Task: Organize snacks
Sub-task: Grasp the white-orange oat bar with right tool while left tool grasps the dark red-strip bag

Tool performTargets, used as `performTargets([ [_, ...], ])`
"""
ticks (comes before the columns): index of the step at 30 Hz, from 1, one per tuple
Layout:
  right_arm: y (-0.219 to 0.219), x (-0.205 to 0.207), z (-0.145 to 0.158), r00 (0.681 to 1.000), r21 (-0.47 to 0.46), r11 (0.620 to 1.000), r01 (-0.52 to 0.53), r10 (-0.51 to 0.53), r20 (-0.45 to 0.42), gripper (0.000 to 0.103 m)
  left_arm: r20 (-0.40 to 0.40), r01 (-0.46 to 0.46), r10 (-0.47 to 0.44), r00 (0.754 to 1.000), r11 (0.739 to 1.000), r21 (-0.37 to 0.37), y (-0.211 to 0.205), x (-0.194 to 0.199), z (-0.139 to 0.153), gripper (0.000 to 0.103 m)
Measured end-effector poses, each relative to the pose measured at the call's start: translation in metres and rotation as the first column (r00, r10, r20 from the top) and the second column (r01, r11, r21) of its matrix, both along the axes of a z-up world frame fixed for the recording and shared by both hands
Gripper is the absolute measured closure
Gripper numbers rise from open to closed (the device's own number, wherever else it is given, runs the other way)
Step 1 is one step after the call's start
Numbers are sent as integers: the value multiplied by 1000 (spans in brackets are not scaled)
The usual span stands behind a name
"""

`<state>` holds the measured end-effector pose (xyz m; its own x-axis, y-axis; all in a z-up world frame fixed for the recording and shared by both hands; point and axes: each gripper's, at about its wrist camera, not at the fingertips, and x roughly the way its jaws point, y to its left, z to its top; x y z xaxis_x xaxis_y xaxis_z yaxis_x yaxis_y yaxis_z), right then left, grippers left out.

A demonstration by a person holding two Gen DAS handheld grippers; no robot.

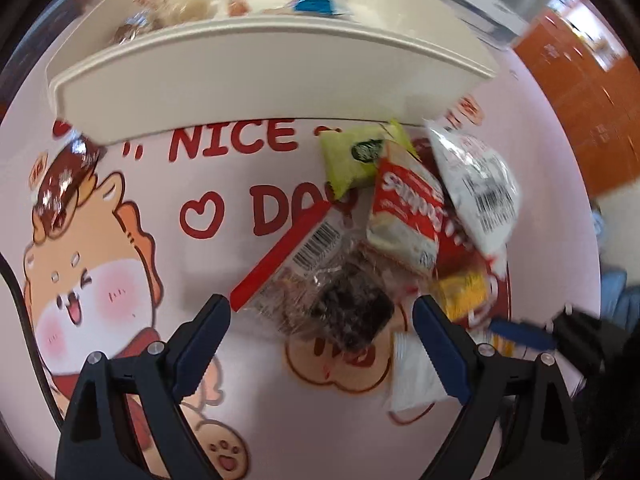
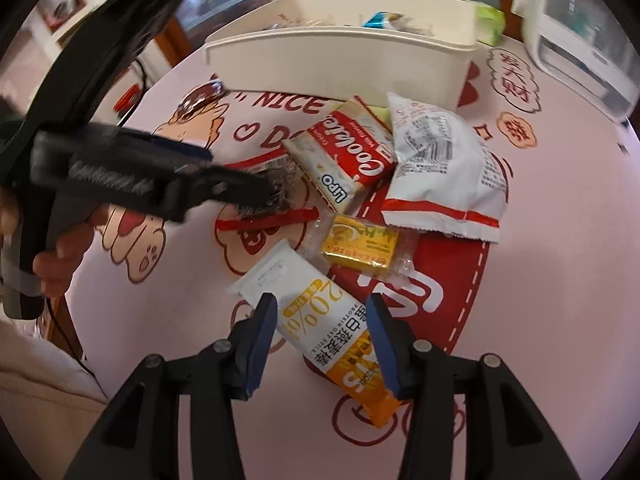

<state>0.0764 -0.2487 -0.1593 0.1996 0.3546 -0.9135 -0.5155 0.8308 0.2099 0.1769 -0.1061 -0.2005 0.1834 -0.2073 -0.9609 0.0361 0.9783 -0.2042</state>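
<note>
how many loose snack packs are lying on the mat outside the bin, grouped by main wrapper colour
Red and white: 1, the cookies pack
White: 1, the white bag
White and orange: 1, the oat bar
Yellow: 1, the yellow pack
Green: 1, the green pack
Clear: 1, the clear pack with the red strip
Brown foil: 1, the foil snack
Total: 7

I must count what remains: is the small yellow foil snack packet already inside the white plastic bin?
No, the small yellow foil snack packet lies on the pink tablecloth.
</note>
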Motion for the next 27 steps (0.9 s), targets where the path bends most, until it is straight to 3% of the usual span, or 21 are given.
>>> performTargets([
  [7, -2, 5, 7, 997, 26, 996, -83, 83, 3, 55, -86, -186, 184, 979, 982, -11, -5, 7, -13, 11],
  [11, -1, 8, 5, 991, 38, 991, -131, 132, -15, 55, -70, -221, 223, 972, 975, 28, -14, 7, -15, 11],
  [16, 6, 7, -3, 979, 12, 980, -200, 200, -38, 55, -62, -224, 229, 972, 972, 73, -24, 4, -20, 16],
  [18, 10, 6, -6, 972, -4, 973, -231, 231, -45, 55, -55, -218, 223, 973, 971, 95, -22, 1, -20, 27],
  [27, 30, -17, -13, 948, -65, 946, -318, 316, -41, 55, -42, -118, 124, 991, 985, 128, -6, -31, -18, 30],
])
